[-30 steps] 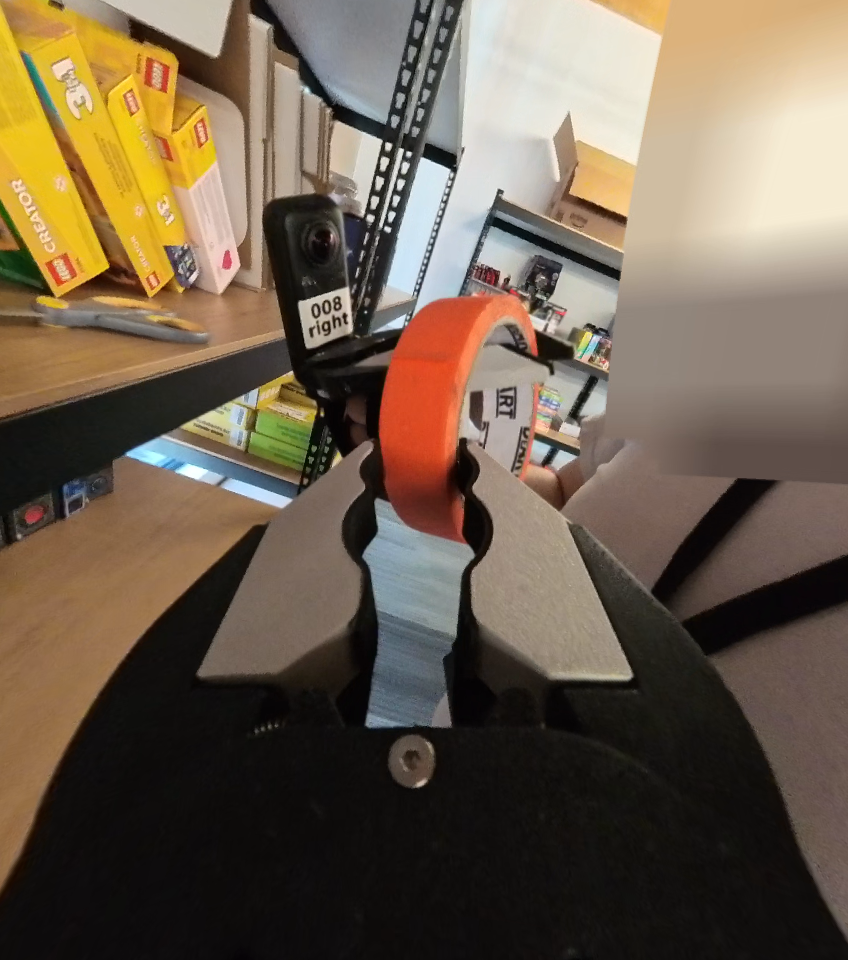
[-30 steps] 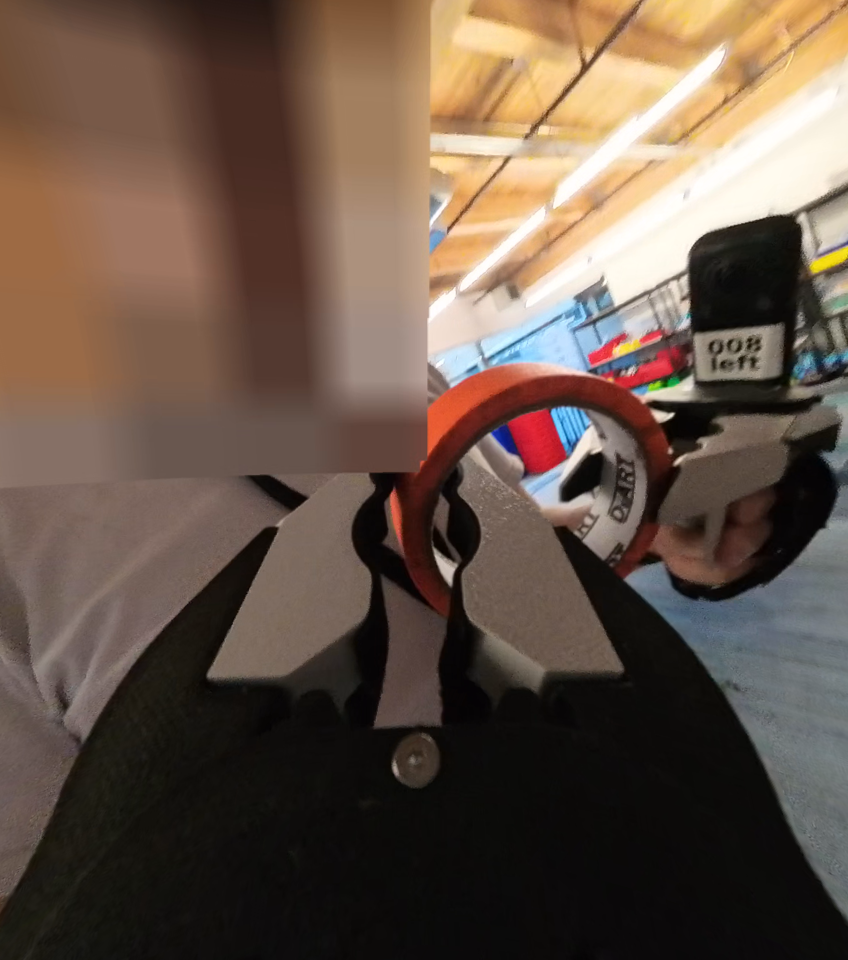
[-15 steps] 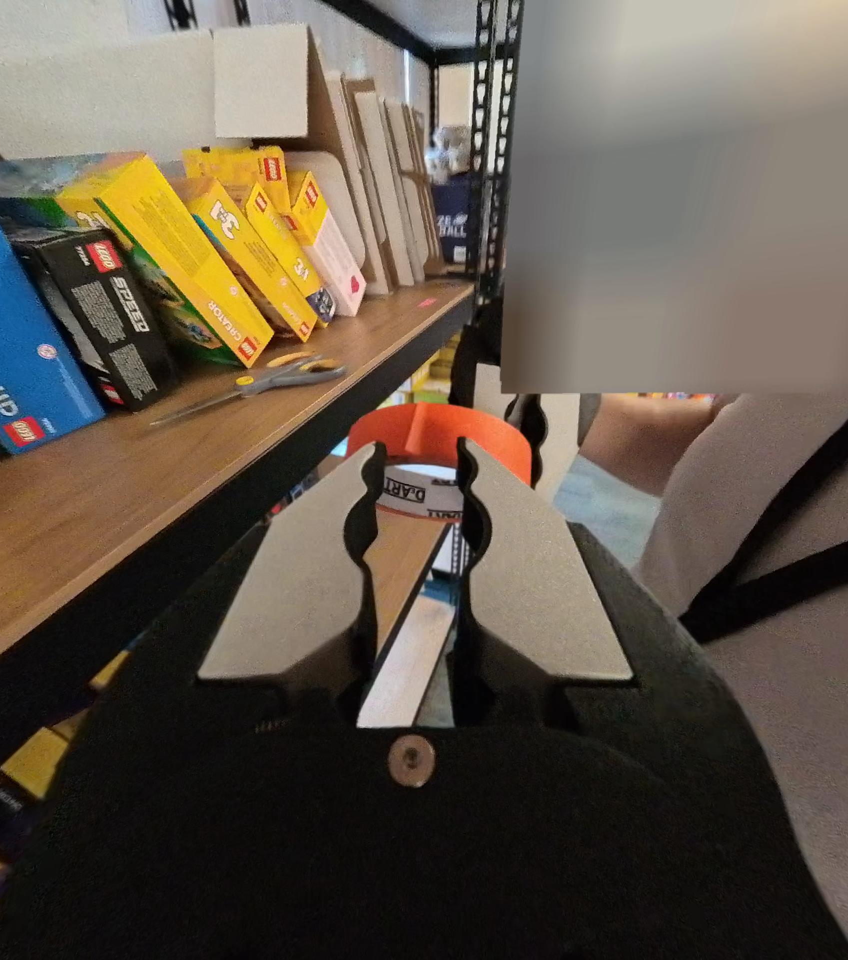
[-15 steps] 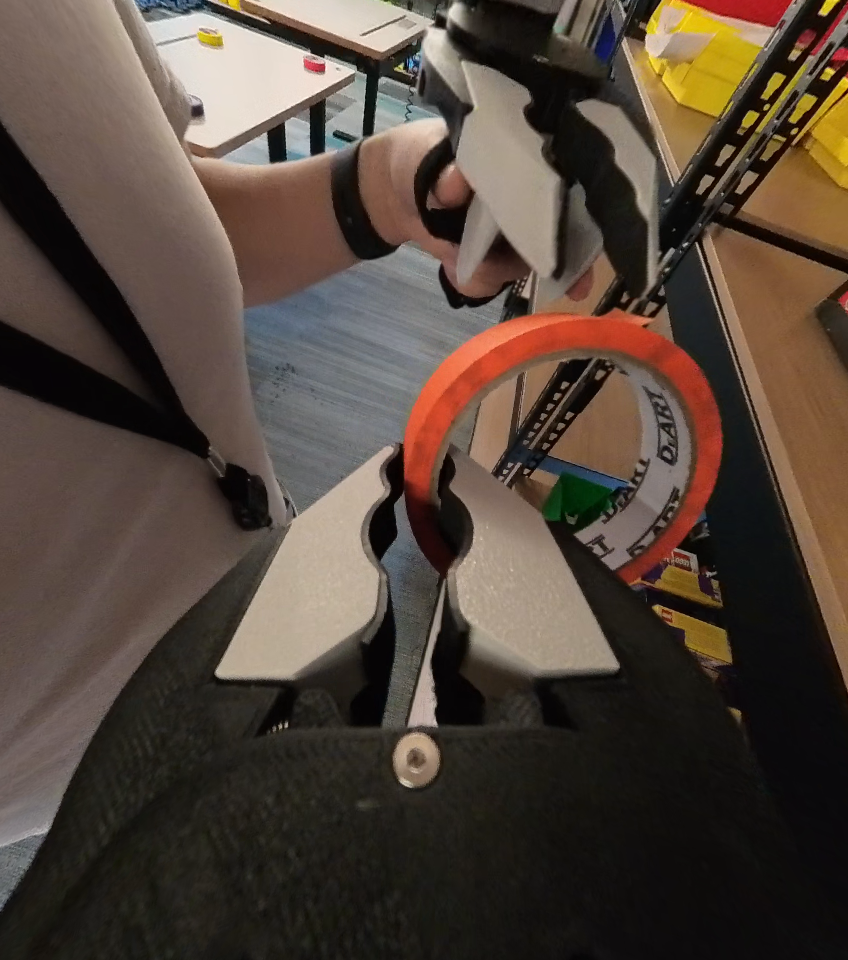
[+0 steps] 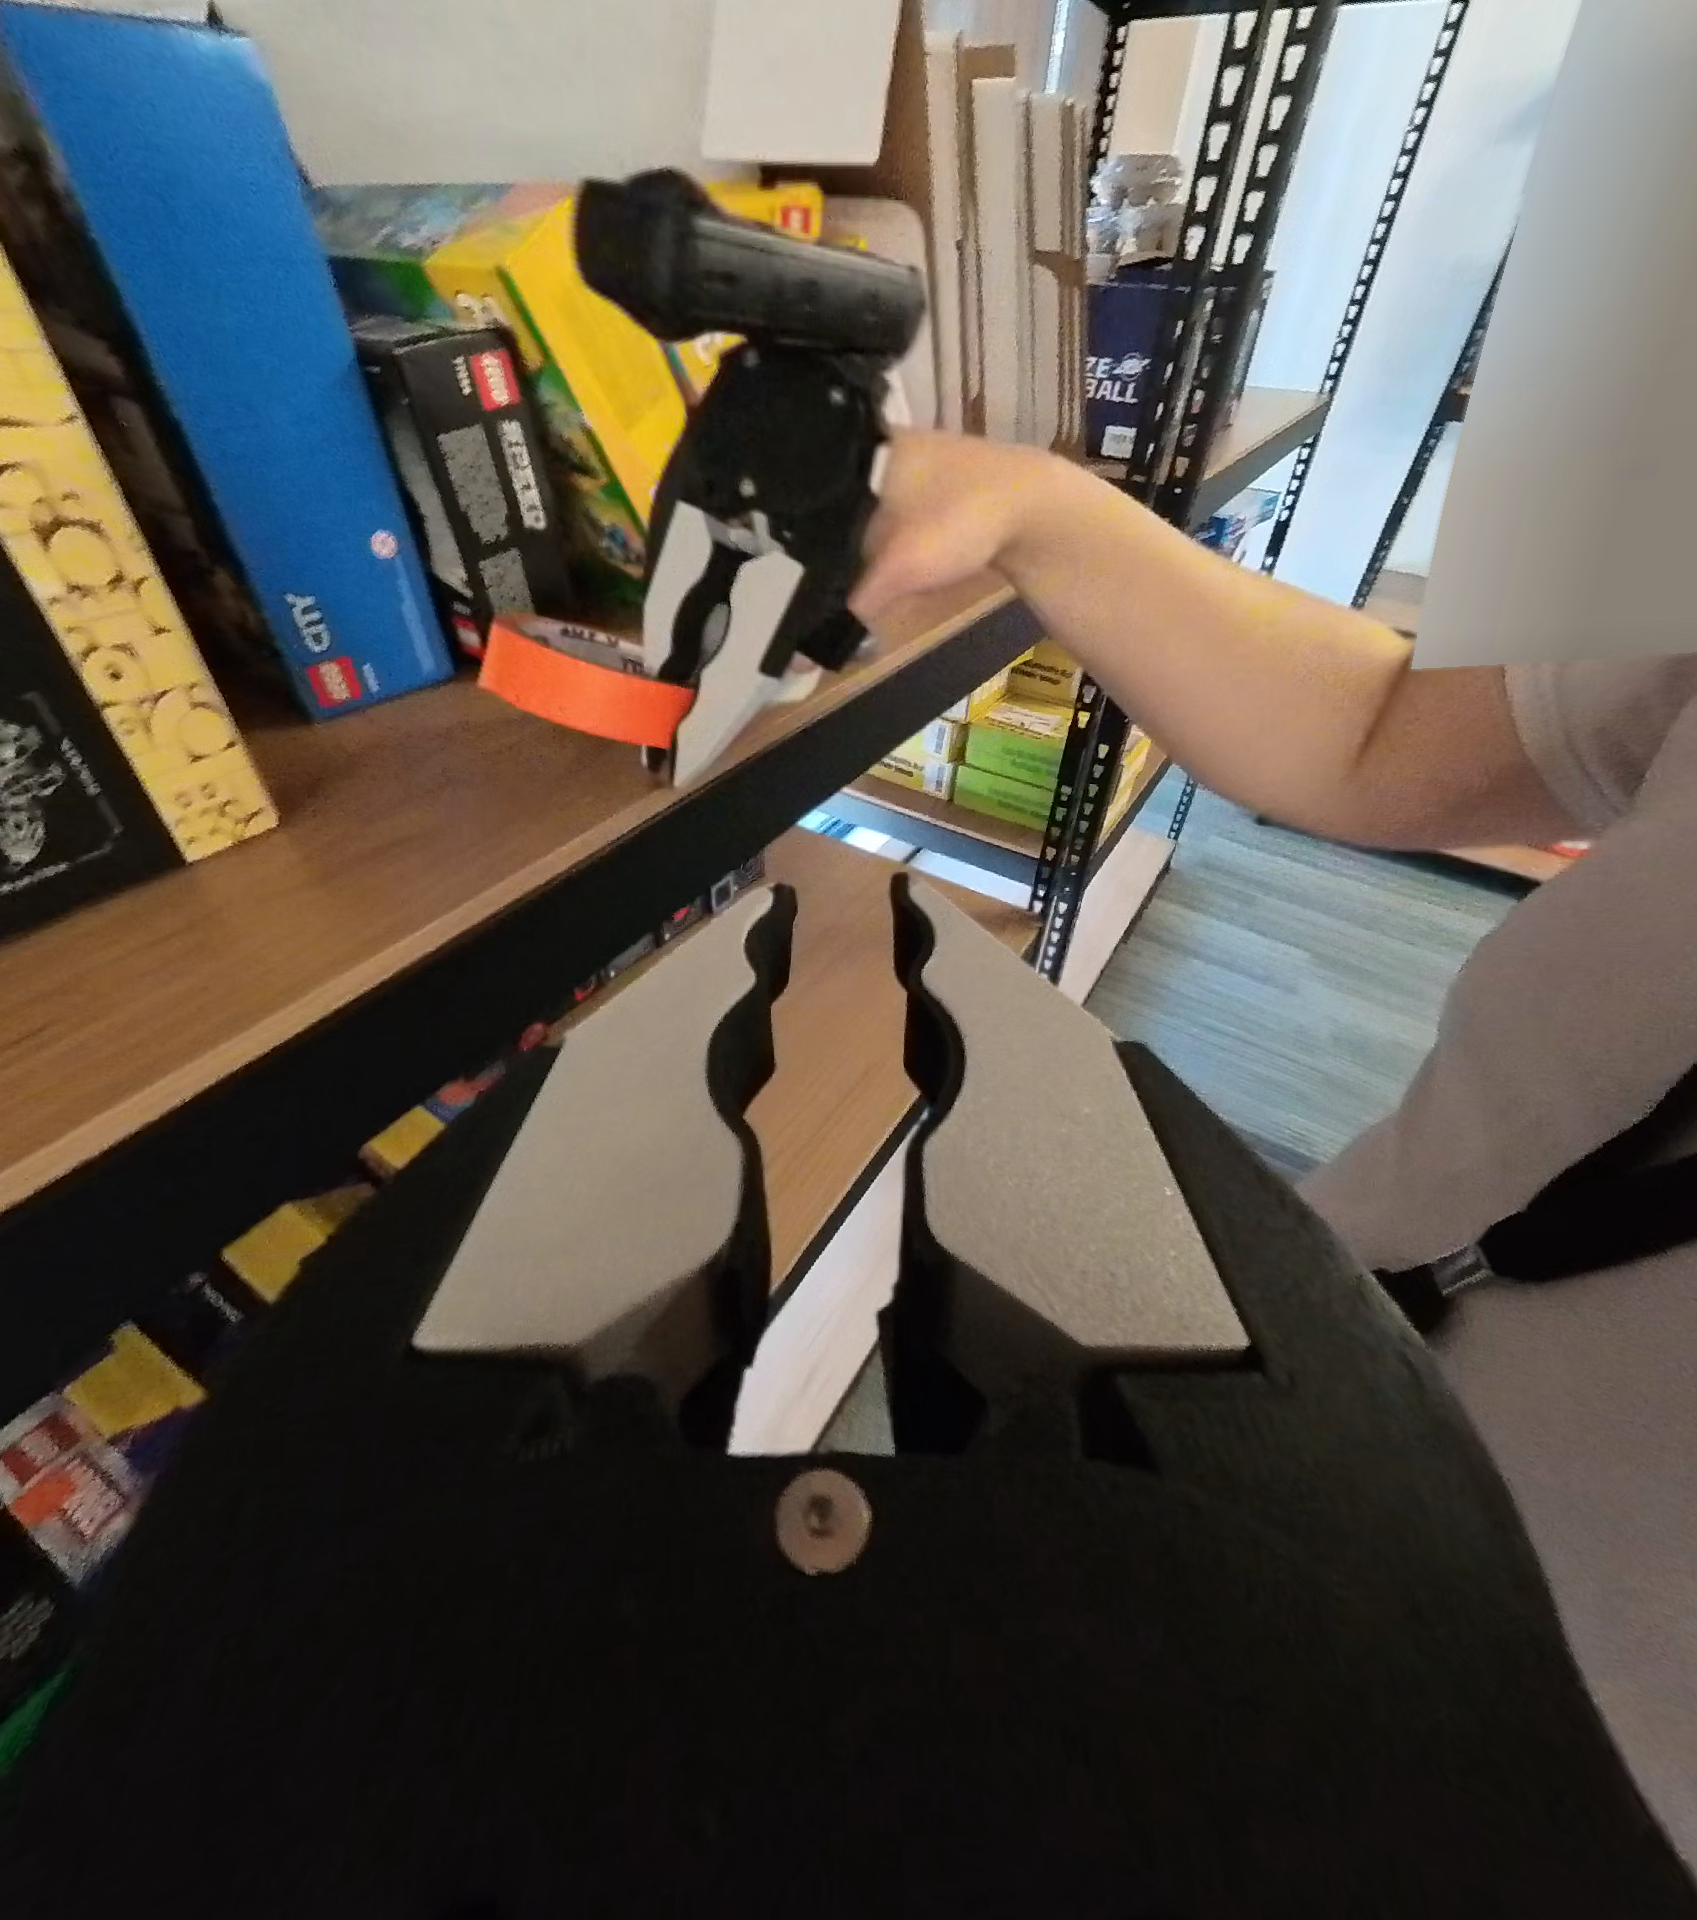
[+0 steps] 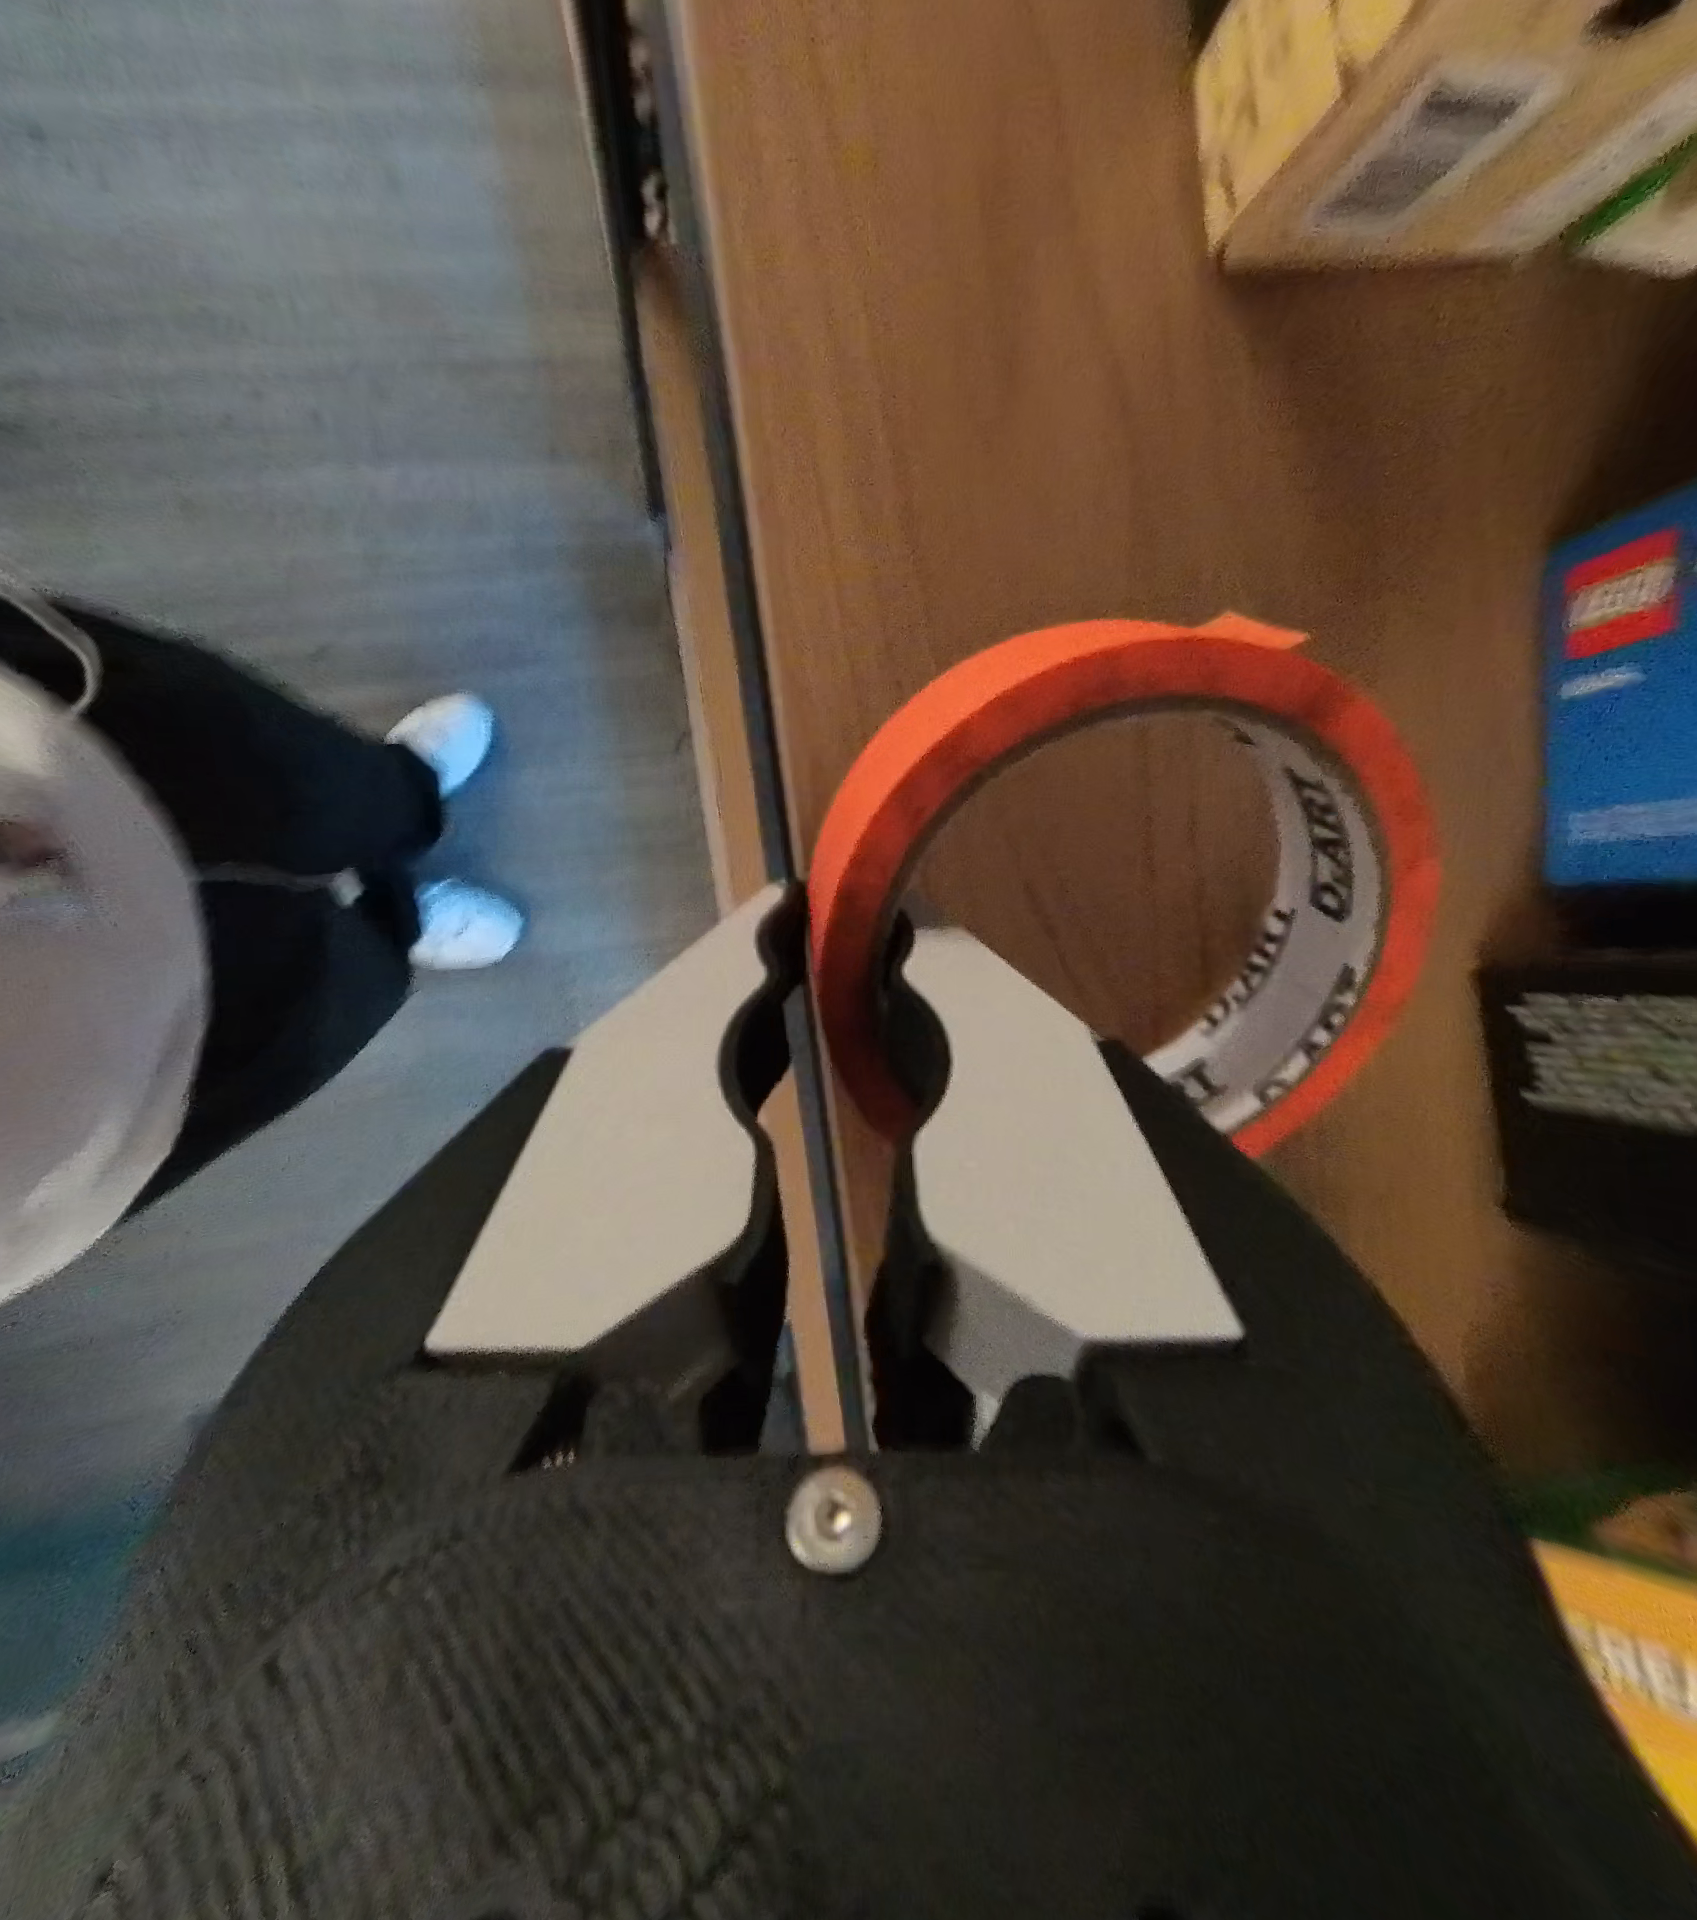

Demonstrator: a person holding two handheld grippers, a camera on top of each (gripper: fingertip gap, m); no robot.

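Note:
An orange tape roll (image 6: 1114, 655) with a white printed core sits in my right gripper (image 6: 849, 914), which is shut on its near rim. The roll lies flat, low over the wooden shelf (image 6: 979, 364) near the shelf's front edge; I cannot tell whether it touches the wood. In the left wrist view the right gripper (image 5: 709, 717) points down at the shelf (image 5: 356, 831) with the roll (image 5: 574, 691) at its fingers. My left gripper (image 5: 839, 904) is open and empty, below and in front of the shelf's black front edge (image 5: 511, 945).
Toy boxes stand on the shelf behind the roll: a blue one (image 5: 231, 395), a black one (image 5: 480, 468) and yellow ones (image 5: 605, 364). The blue box (image 6: 1685, 675) is right of the roll. A black upright post (image 5: 1208, 260) and a person's forearm (image 5: 1187, 644) are to the right. The gap from one gripper's tips to the other's is roughly 20 centimeters.
My left gripper has let go of the tape roll and dropped back below the shelf edge. My right gripper has carried the roll onto the shelf and turned it flat.

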